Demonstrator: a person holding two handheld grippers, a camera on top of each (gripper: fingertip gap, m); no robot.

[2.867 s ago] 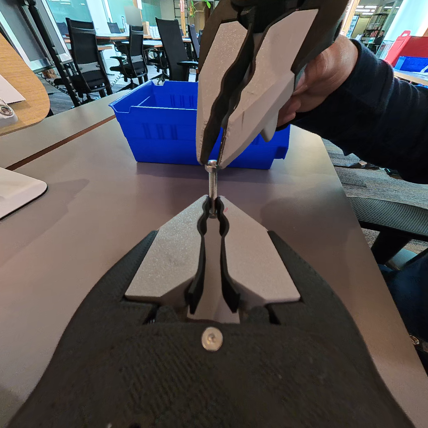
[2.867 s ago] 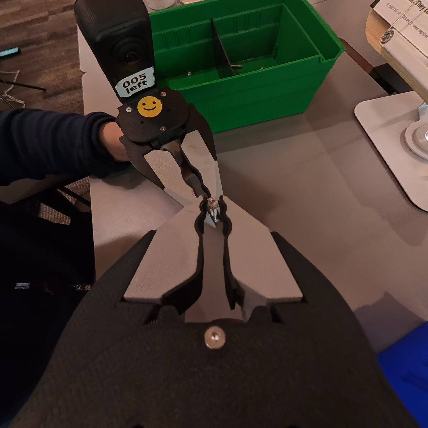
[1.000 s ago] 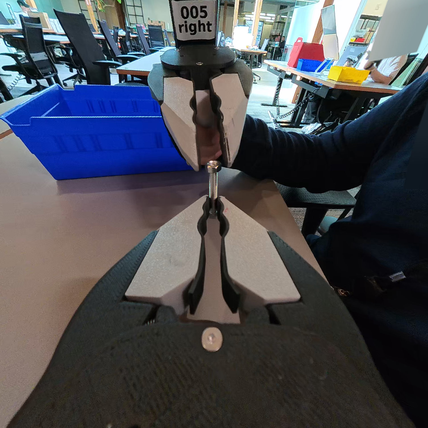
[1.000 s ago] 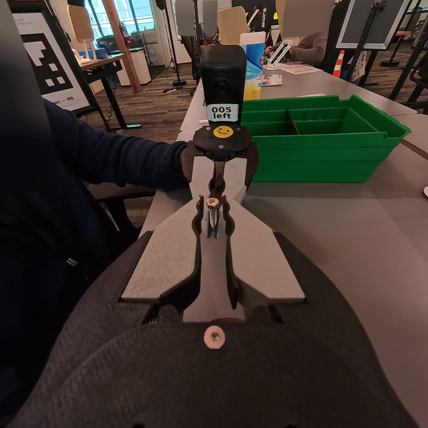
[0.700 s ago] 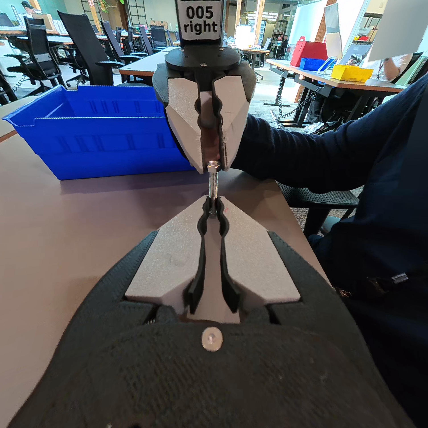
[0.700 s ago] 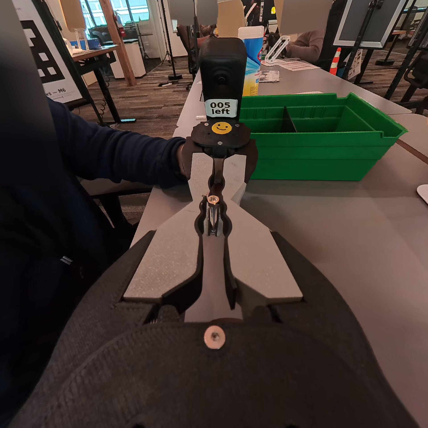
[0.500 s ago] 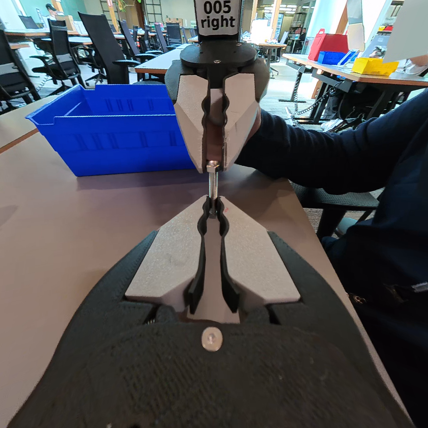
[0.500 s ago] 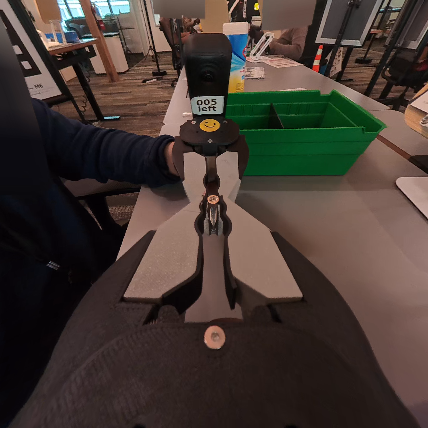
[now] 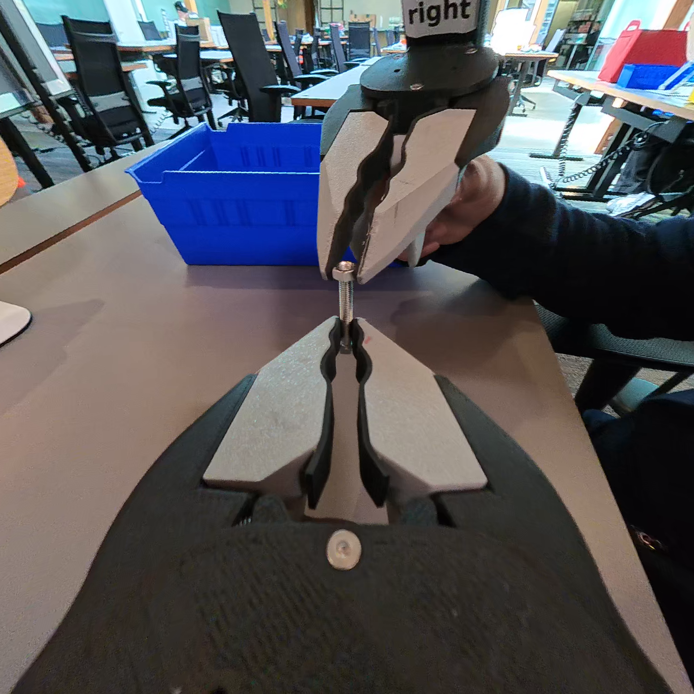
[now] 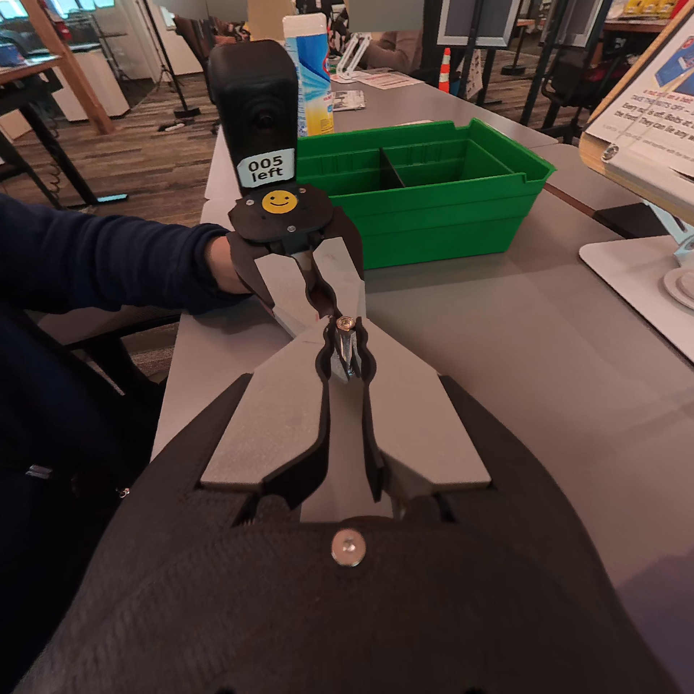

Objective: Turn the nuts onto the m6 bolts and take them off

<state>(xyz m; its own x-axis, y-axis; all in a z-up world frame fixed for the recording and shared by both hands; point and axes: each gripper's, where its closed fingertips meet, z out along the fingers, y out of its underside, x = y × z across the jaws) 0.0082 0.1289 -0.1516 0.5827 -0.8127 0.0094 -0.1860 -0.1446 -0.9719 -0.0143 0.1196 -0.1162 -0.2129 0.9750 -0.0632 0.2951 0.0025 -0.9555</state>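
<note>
A silver M6 bolt (image 9: 344,300) stands upright over the table, with a hex nut (image 9: 343,271) at its top end. My left gripper (image 9: 345,327) is shut on the bolt's lower end. My right gripper (image 9: 343,276) comes down from above, tilted, with its fingertips shut on the nut. In the right wrist view the nut (image 10: 344,323) sits between my right gripper's (image 10: 344,327) tips, and the bolt (image 10: 347,355) runs down behind it. The left gripper (image 10: 326,314) shows just beyond, and its tips are partly hidden.
A blue bin (image 9: 233,210) stands behind the right gripper. A green bin (image 10: 432,225) with a black divider stands behind the left gripper. A white stand base (image 10: 634,270) lies at the right and a wipes canister (image 10: 311,75) farther back. The person's sleeves (image 9: 563,240) reach in over the table's near edge. Both grippers' tips are close together, under 4 cm apart.
My right gripper has come down from just above the nut and shut on it, then twisted to a tilt. My left gripper still holds the bolt.
</note>
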